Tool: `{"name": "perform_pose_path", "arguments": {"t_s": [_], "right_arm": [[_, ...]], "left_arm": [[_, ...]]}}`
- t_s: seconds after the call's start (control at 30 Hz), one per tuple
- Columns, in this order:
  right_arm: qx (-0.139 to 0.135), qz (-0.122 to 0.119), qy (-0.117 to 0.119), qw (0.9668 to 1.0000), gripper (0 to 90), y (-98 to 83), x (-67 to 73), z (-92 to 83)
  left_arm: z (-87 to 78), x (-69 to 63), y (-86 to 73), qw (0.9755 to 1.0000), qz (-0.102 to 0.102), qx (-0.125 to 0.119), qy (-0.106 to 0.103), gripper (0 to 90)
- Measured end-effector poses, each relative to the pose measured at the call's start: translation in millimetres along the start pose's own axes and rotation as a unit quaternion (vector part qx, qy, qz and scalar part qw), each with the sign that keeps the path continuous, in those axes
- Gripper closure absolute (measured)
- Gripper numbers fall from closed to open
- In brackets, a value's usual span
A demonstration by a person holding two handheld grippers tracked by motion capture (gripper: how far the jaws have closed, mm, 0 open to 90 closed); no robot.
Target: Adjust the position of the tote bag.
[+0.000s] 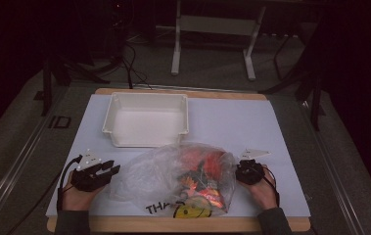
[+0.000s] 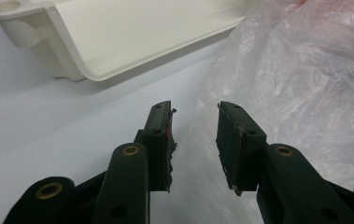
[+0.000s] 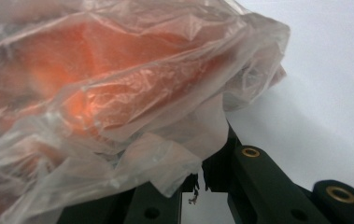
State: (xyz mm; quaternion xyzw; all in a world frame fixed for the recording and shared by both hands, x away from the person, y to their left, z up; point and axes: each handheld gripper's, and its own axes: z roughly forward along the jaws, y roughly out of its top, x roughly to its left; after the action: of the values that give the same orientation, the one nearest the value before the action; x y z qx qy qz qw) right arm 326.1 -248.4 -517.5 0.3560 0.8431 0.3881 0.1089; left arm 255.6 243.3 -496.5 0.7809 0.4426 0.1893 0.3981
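Note:
A crumpled clear plastic bag [image 1: 173, 171] with red and orange things inside lies on the white sheet near the front edge. It carries black lettering and a yellow smiley [image 1: 193, 211]. My left gripper [image 1: 110, 169] rests just left of the bag. In the left gripper view it [image 2: 194, 135] stands open, with nothing between the jaws and the bag's film [image 2: 305, 70] just beyond the right jaw. My right gripper [image 1: 239, 171] is at the bag's right side. In the right gripper view its jaws [image 3: 194, 179] stand close together, pinching a fold of the bag [image 3: 118, 93], which drapes over the tips.
A white empty tray [image 1: 146, 95] stands behind the bag, its corner close ahead of the left gripper [image 2: 72, 60]. The white sheet [image 1: 242, 122] covers a wooden table [image 1: 124, 224]. Desk legs and cables stand on the dark floor beyond.

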Motion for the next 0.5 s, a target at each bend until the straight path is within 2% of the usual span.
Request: {"name": "perform_pose_path", "arguments": {"t_s": [0.1, 0.17, 0.2, 0.23, 0.27, 0.3, 0.4, 0.47, 0.5], "right_arm": [[-0.002, -0.001, -0.004, 1.0000, 85.6, 2.7, -4.1, 4.3], [0.004, 0.008, -0.010, 0.9999, 85.5, 2.8, -7.5, 6.5], [0.006, 0.007, -0.013, 0.9999, 85.0, 2.5, -8.4, 6.3], [0.007, 0.006, -0.016, 0.9998, 84.6, 2.3, -8.9, 5.1], [0.005, 0.005, -0.019, 0.9998, 84.3, 1.9, -9.3, 3.5], [0.003, 0.006, -0.022, 0.9997, 84.0, 1.5, -9.4, 1.4], [0.003, -0.001, -0.032, 0.9995, 82.3, 0.9, -9.3, -5.6], [0.004, -0.006, -0.037, 0.9993, 81.1, 0.8, -9.6, -10.0], [0.003, -0.008, -0.041, 0.9991, 80.5, 0.8, -9.7, -12.4]], "left_arm": [[0.5, -1.8, -0.1, 0.9999, -0.002, 0.008, -0.009, 63.2], [0.8, -3.3, 0.0, 0.9998, -0.002, 0.008, -0.016, 62.6], [0.6, -7.3, 1.1, 0.9995, 0.008, 0.010, -0.030, 62.4], [0.6, -7.3, 1.1, 0.9995, 0.008, 0.010, -0.030, 62.3], [1.7, -11.9, 3.2, 0.9989, 0.020, 0.016, -0.040, 62.1], [1.7, -11.9, 3.2, 0.9989, 0.020, 0.016, -0.040, 62.0], [7.1, -22.4, 5.8, 0.9965, 0.043, 0.035, -0.062, 60.7], [12.6, -25.4, 5.5, 0.9949, 0.048, 0.054, -0.070, 58.0], [12.6, -25.4, 5.5, 0.9949, 0.048, 0.054, -0.070, 56.2]]}}
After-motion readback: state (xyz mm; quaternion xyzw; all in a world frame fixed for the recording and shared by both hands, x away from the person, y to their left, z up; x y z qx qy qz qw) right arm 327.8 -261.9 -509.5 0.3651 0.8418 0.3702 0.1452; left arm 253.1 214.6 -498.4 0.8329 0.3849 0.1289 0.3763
